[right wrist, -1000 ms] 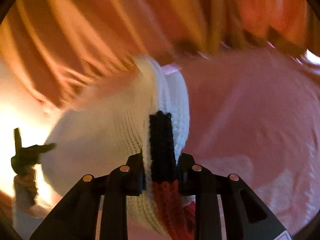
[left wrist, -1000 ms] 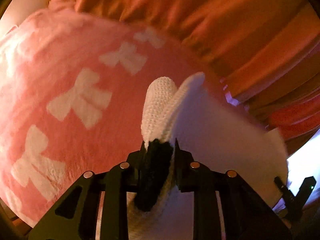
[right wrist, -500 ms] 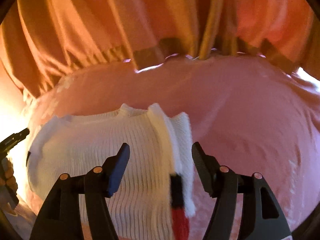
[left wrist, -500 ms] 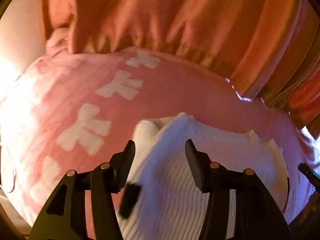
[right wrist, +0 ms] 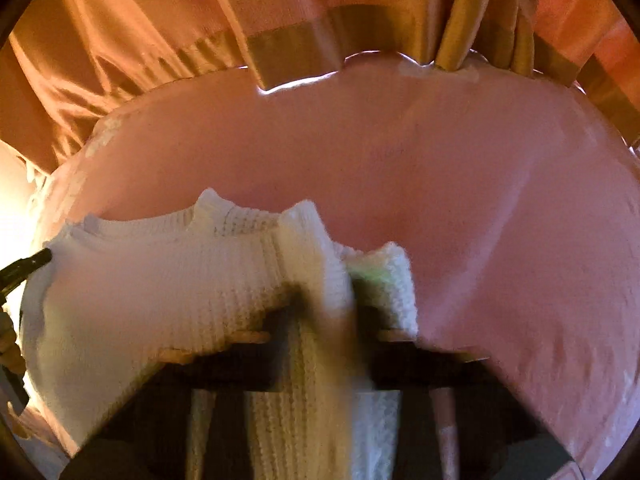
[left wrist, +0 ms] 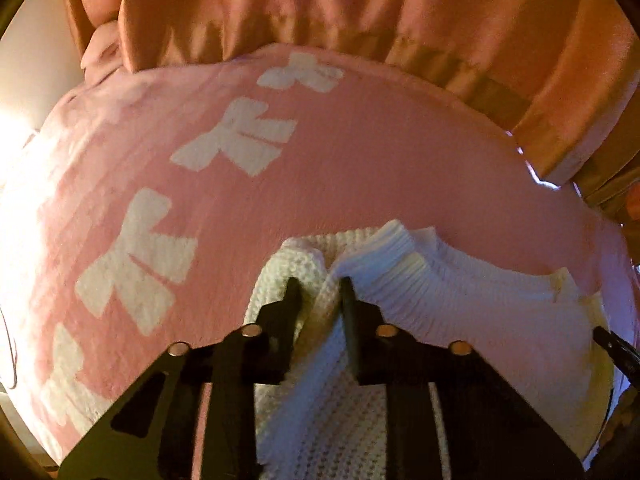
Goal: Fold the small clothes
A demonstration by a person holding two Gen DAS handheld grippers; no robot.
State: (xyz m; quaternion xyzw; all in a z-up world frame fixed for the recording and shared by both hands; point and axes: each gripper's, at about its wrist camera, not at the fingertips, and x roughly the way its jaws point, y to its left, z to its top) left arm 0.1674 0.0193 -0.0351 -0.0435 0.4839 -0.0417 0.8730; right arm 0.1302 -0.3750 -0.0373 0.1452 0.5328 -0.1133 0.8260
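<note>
A small white knit sweater (left wrist: pixel 460 304) lies spread on a pink blanket with white bows (left wrist: pixel 340 160). In the left wrist view my left gripper (left wrist: pixel 319 292) is low over the sweater's left side. Its jaws are closing on a raised ridge of white knit that sits pinched between the fingers. In the right wrist view the sweater (right wrist: pixel 140 280) fills the lower left. My right gripper (right wrist: pixel 324 300) is closing on a raised fold at the sweater's right side, and knit hides most of its fingers. The blanket (right wrist: pixel 480 200) looks plain pink in this view.
Orange satin curtains (left wrist: pixel 360 8) hang behind the blanket's far edge and also fill the top of the right wrist view (right wrist: pixel 140 20). A dark tip of the other gripper (right wrist: pixel 24 268) shows at the left edge, with part of a hand (right wrist: pixel 8 344) below it.
Both grippers let go of the lifted sweater with its black and red trim, opened wide as it settled flat, then sank and closed again on white folds.
</note>
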